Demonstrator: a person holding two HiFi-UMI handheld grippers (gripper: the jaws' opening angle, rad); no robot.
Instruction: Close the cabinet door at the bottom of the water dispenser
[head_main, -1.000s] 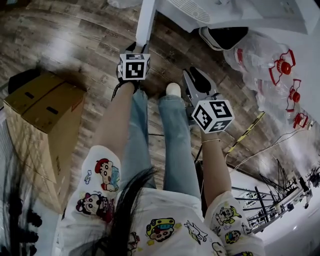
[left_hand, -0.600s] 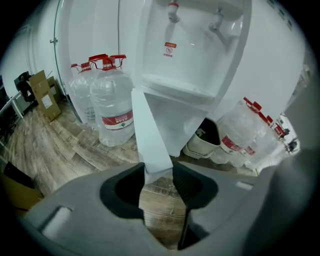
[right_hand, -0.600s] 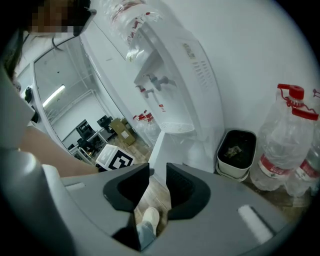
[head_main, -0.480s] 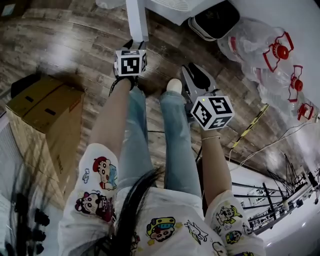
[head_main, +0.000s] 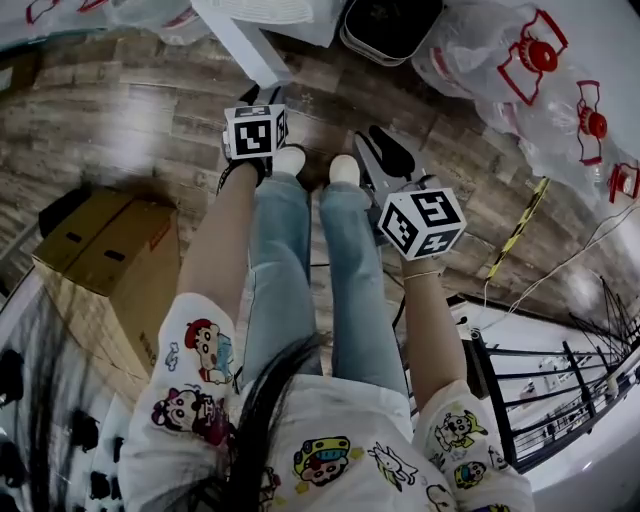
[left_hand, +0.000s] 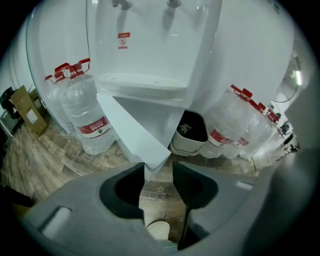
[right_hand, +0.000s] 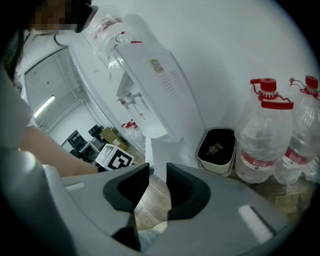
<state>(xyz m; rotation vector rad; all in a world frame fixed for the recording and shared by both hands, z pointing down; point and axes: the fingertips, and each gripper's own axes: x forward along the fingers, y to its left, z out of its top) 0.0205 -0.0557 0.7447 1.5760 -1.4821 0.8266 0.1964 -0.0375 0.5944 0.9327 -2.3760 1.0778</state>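
Door: cabinet door (left_hand: 131, 122) at the bottom of the water dispenser (left_hand: 150, 45) stands open, swung out over the floor twd the person.
Door edge: free lower corner sits in the gap betw. the L jaws, close by the L-hand jaw; can't tell if it touches.
L gripper: left gripper (left_hand: 158, 169) released, jaws apart, wider than the door edge, pads not pressing on it.
R gripper: right gripper (right_hand: 157, 176) released, jaws apart, only floor betw. them; held off to the door's R side, apart from it.
Open room: bare wood floor (head_main: 120, 120) under the door's free edge and out to the L; more bare boards betw. door and cardboard box (head_main: 105, 250).
Feet: the person's shoes (head_main: 344, 170) just behind the door's free end, betw. the two grippers.
R of dispenser: trash bin (left_hand: 189, 132) right beside the base, near the cabinet opening; past it a cluster of water bottles (left_hand: 235, 125) w/ red caps.
L of dispenser: two more big bottles (left_hand: 90, 115) tight agst the base, on the door's far side.
Floor, far R: yellow-black tape strip (head_main: 520, 228) and thin cables, well apart from the door.
Rear R: dark railing (head_main: 540, 390) behind the person.
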